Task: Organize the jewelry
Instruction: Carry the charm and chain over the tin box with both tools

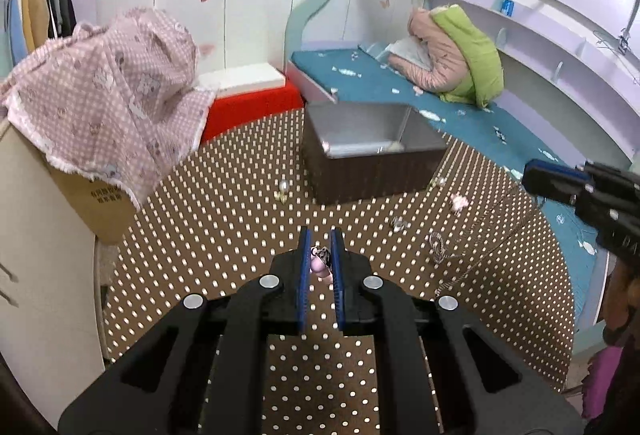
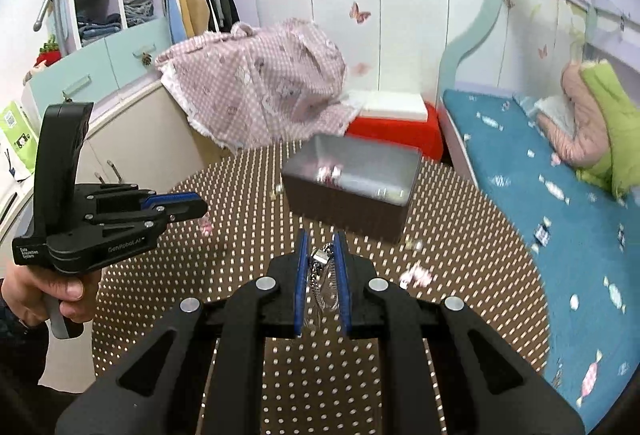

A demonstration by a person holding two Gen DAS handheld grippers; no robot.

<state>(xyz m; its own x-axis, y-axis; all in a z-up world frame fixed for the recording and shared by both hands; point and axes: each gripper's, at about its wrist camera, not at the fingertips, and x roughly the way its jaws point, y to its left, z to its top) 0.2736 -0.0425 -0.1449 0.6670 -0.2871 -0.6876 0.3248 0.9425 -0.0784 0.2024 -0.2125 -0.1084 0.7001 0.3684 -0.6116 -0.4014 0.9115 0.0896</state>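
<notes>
Meanwhile, both grippers hung over the dotted table (image 1: 224,235), each closed on a piece of jewelry. The left gripper (image 1: 320,255) had its blue pads nearly together, pinching a small pink charm (image 1: 320,265) with a dark metal top. From the right wrist view, the same gripper (image 2: 188,205) appeared at the left, held in a hand (image 2: 48,291), with the pink piece (image 2: 205,225) dangling just under its tips.

The right gripper (image 2: 321,255) was narrowed onto a silver chain (image 2: 322,275); a small metal clasp sat between the pads and loops of chain hung below. In the left wrist view this gripper (image 1: 560,181) entered from the right edge, and the chain (image 1: 480,239) trailed down from it onto the table.

Beyond both grippers stood the open box (image 1: 360,171), dark outside with a grey lining; it sat on the far part of the table, and some small pieces (image 2: 330,171) lay inside, too blurred to identify. More jewelry lay loose on the table around it: a pearl piece (image 1: 283,189) to the left of the box, a pink piece (image 1: 459,202) to its right, and a small silver item (image 1: 400,224) near the chain. A pink cloth (image 1: 104,95) draped over a carton at the table's left.
</notes>
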